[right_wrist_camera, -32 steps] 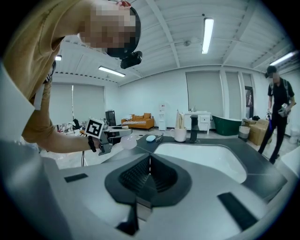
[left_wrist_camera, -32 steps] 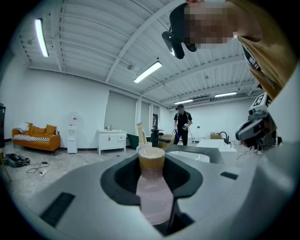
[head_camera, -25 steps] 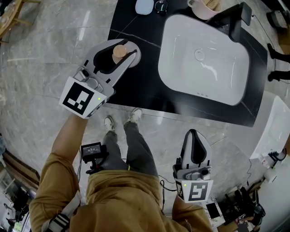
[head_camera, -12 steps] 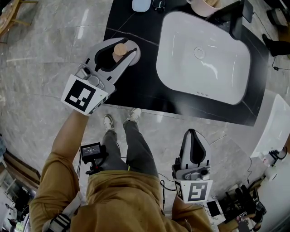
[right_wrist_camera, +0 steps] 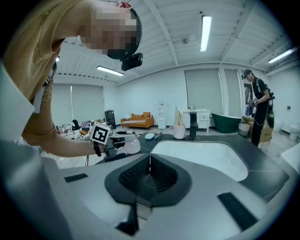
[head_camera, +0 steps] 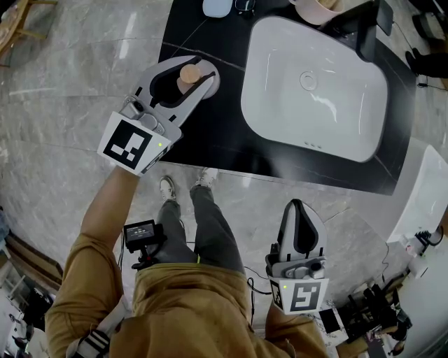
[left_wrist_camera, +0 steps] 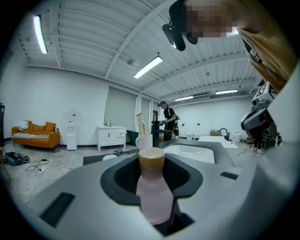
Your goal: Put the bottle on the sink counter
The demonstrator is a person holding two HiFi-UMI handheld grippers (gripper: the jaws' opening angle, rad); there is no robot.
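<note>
A pale pink bottle [head_camera: 189, 73] with a tan cap stands upright between the jaws of my left gripper [head_camera: 198, 75], which is shut on it. In the head view the bottle is over the left end of the black sink counter [head_camera: 210, 133]; whether its base touches the counter I cannot tell. In the left gripper view the bottle [left_wrist_camera: 152, 197] fills the gap of the left gripper [left_wrist_camera: 152, 157]. My right gripper [head_camera: 299, 208] hangs low near my right hip over the floor, shut and empty, as the right gripper [right_wrist_camera: 149, 161] also shows in its own view.
A white basin [head_camera: 315, 84] takes up the counter's middle, with a black faucet [head_camera: 364, 28] behind it. A mug [head_camera: 311, 8] and a small pale object [head_camera: 217, 7] sit at the counter's far edge. A white fixture [head_camera: 427, 189] stands at the right. Another person [right_wrist_camera: 257, 110] stands beyond.
My left gripper with the bottle has drifted slightly farther over the counter. The right gripper has stayed in place.
</note>
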